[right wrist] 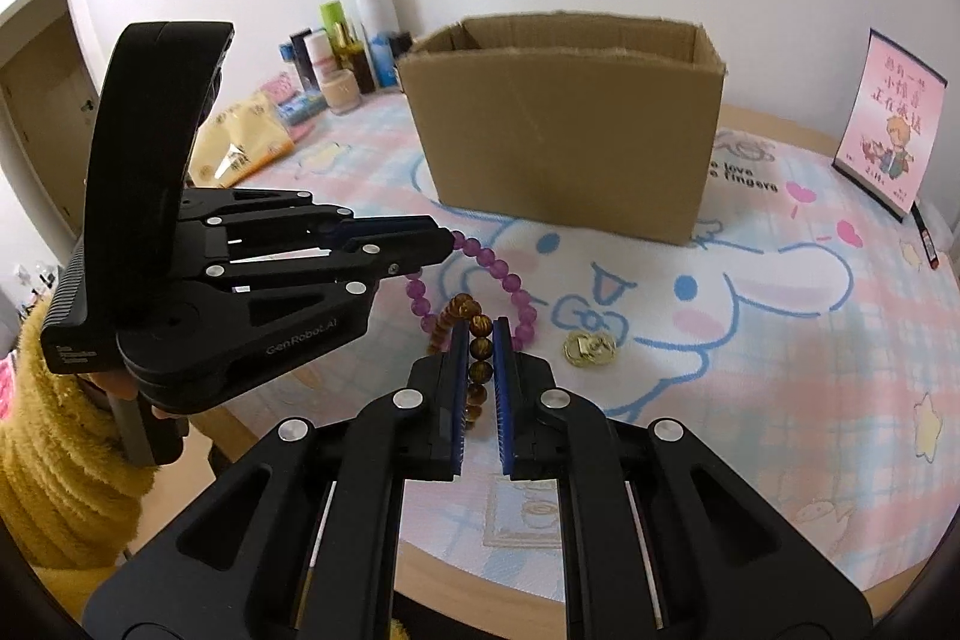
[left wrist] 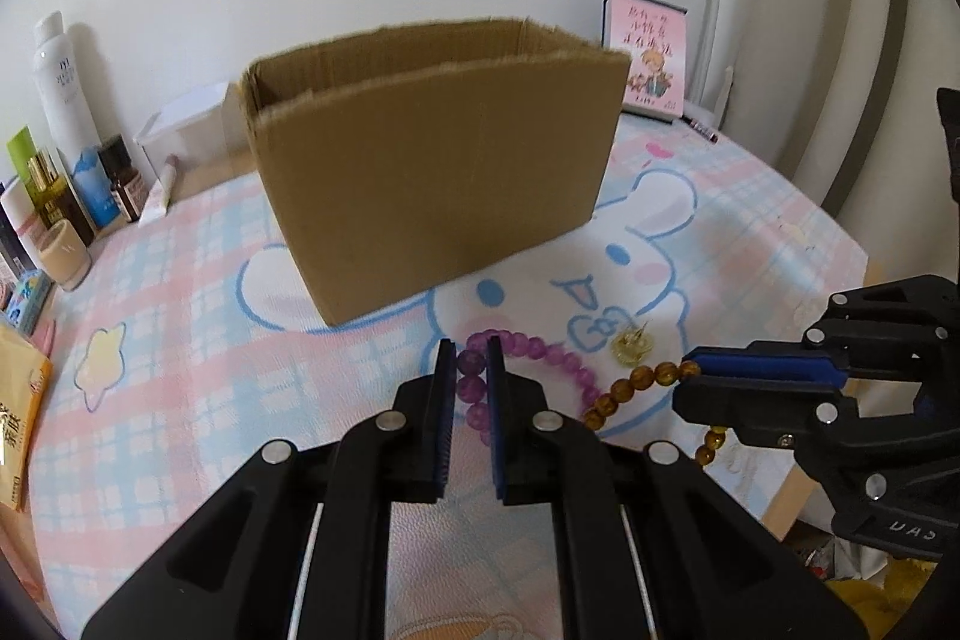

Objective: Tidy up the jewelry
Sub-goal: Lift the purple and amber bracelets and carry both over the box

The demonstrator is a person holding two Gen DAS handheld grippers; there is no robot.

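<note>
- Right now my left fingers [left wrist: 470, 358] are pinched narrow on the purple bead bracelet [left wrist: 528, 346], a bead caught between the blue pads; the rest of the loop trails to the right on the cartoon mat [left wrist: 180, 292].
- My right fingers [right wrist: 480, 334] are closed on the amber bead bracelet [right wrist: 480, 352], with beads stacked in the slim gap between the pads.
- From the right wrist view, my left gripper [right wrist: 447, 238] reaches in from the left, its tips on the purple bracelet [right wrist: 510, 280], and its body reads "GenRobot.AI".
- From the left wrist view, my right gripper [left wrist: 690, 376] comes in from the right, tips meeting the amber string [left wrist: 636, 388].
- Both bracelets lie on the counter [right wrist: 774, 142] in front of the open cardboard box [left wrist: 432, 160], and the two loops overlap near my fingers.
- A small gold trinket [right wrist: 588, 349] sits just beside the bracelets, on the mat's bunny drawing.
- Printed on the mat near the box I can read "love" and "fingers" [right wrist: 744, 178].
- A pink card with a cartoon figure [right wrist: 888, 118] leans against the wall at the far right; it carries Chinese characters that I cannot read surely.
- Bottles and jars [right wrist: 348, 46] stand along the wall to the left, among them a tall white spray can [left wrist: 63, 88] whose label is too small to read.
- A yellow packet [right wrist: 246, 142] lies near them, its printing blurred.
</note>
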